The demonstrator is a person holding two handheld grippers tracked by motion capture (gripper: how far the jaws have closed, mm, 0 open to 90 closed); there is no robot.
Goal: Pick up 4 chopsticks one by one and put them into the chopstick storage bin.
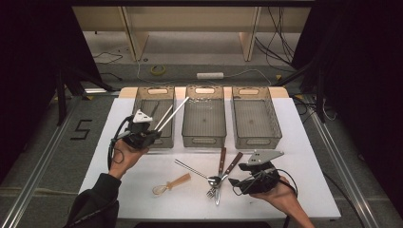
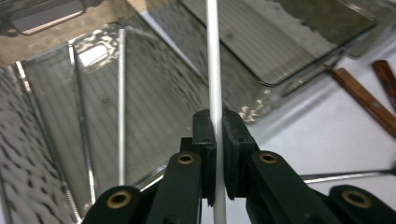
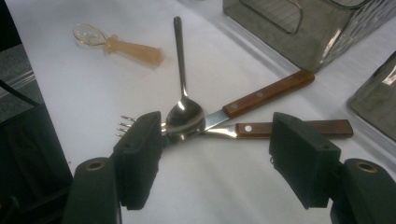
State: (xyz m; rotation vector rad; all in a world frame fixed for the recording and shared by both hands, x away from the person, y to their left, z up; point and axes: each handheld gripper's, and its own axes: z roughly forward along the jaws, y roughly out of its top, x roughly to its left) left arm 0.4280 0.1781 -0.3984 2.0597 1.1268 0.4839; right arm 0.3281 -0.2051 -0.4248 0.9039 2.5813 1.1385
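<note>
Left claw (image 2: 215, 140) grips white chopstick (image 2: 214, 70); right claw (image 3: 224, 158) wide over white table (image 1: 304, 142).

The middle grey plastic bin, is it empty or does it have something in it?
Empty: the middle grey plastic bin shows only its bare ribbed floor in the high view.

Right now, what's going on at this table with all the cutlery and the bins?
A person is sorting utensils into three grey bins. The left tongs are shut on a white chopstick, held over the left bin, where another chopstick already lies. The right tongs stand open just above a pile of a metal spoon, a fork and a wooden-handled knife, gripping nothing yet. A small plastic spoon waits on the white table.
</note>
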